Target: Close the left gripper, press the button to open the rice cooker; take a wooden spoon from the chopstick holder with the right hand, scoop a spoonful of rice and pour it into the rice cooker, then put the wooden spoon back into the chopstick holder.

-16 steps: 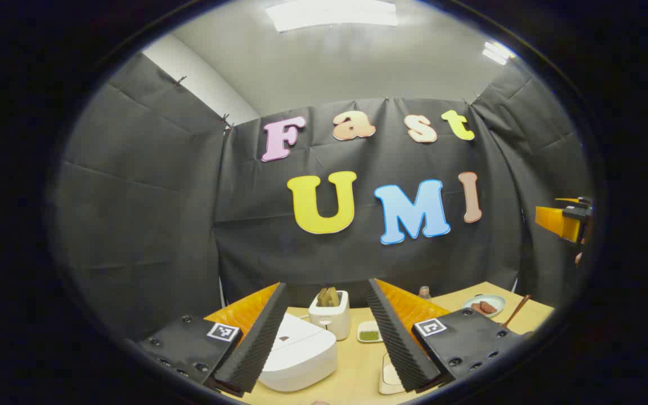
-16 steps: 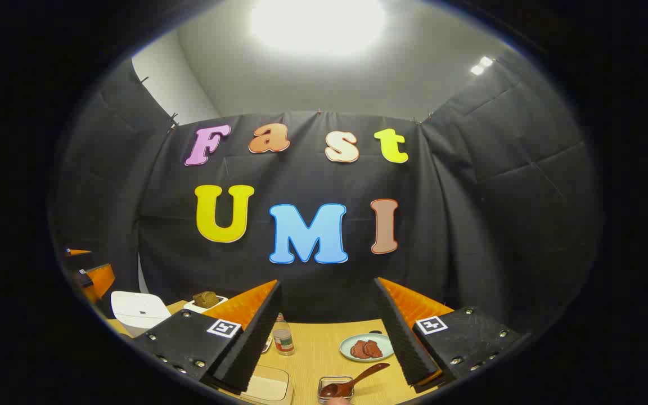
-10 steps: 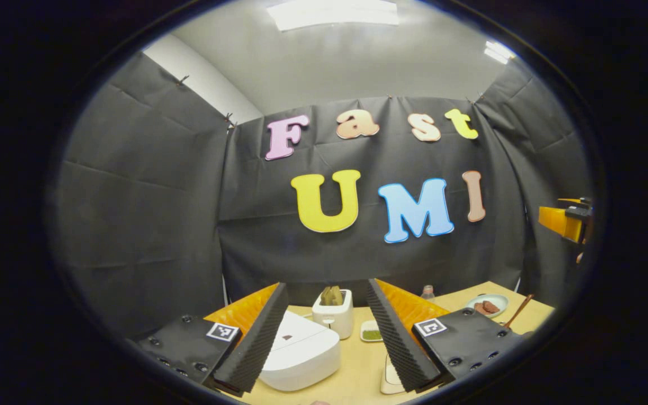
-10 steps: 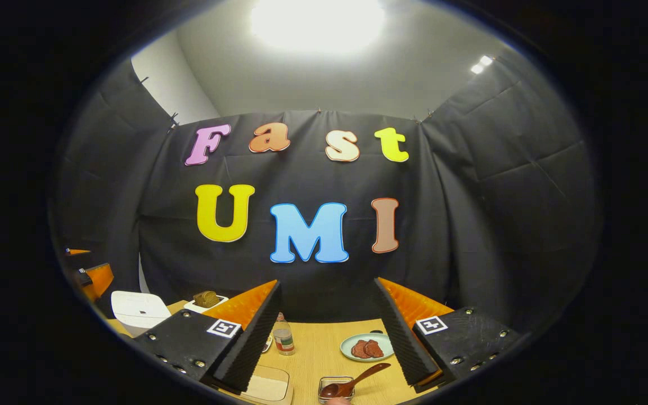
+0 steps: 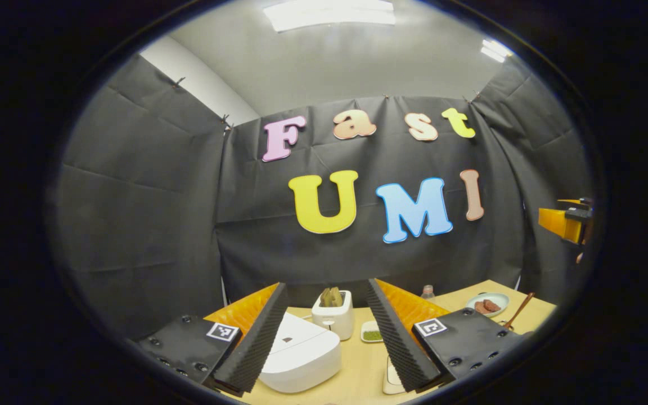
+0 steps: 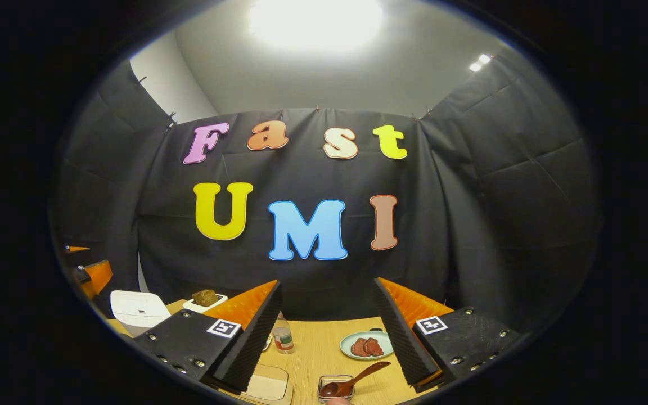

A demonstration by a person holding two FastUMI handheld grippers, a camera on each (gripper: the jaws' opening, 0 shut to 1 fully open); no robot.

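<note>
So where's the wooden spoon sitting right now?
In the right gripper view the wooden spoon sits low centre, bowl in a small clear holder, handle angled up right toward the plate of reddish food.

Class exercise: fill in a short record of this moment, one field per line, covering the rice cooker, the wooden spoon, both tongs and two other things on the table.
rice cooker: white, lid down, on the table
wooden spoon: bowl end resting in a small clear container, handle leaning up to the right
left tongs: open, holding nothing, aimed toward the cooker
right tongs: open, holding nothing, above the spoon
plate: pale green, with reddish-brown food pieces on it
toaster: white, with slices standing in it, behind the cooker
</note>
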